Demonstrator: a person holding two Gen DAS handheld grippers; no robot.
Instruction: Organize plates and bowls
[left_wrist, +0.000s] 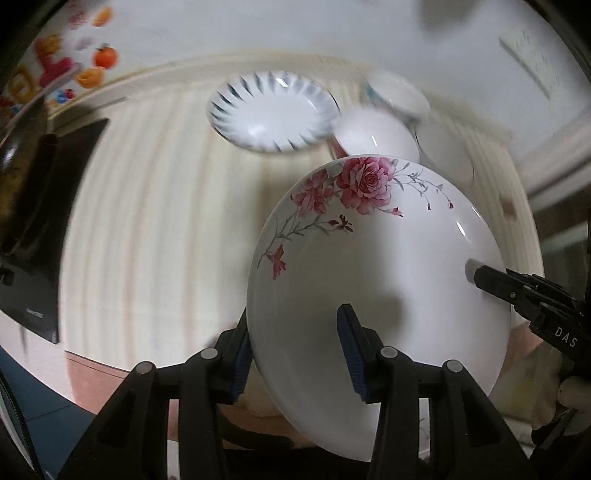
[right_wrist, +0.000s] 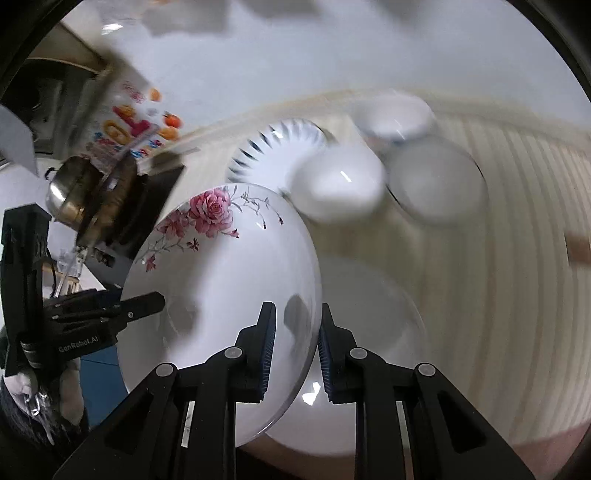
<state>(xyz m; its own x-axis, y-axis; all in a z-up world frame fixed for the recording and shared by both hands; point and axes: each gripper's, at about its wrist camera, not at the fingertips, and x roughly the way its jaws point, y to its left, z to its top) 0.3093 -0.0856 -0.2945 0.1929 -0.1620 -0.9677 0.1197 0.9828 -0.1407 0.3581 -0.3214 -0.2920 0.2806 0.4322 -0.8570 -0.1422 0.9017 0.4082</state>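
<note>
A white plate with pink roses (left_wrist: 376, 266) is held tilted above the table by both grippers. My left gripper (left_wrist: 295, 350) is shut on its left rim. My right gripper (right_wrist: 297, 343) is shut on its right rim; its finger also shows in the left wrist view (left_wrist: 491, 277). The rose plate (right_wrist: 225, 280) fills the left of the right wrist view. A white plate with blue-grey rim strokes (left_wrist: 271, 110) lies at the back. Several white bowls (left_wrist: 376, 136) stand beside it, also in the right wrist view (right_wrist: 338, 184). Another white plate (right_wrist: 373, 332) lies under the held one.
The cream striped table mat (left_wrist: 147, 221) covers the table. A black cooktop (left_wrist: 40, 206) lies at the left with a metal pot (right_wrist: 81, 195) on it. A colourful box (left_wrist: 55, 70) stands at the back left by the white wall.
</note>
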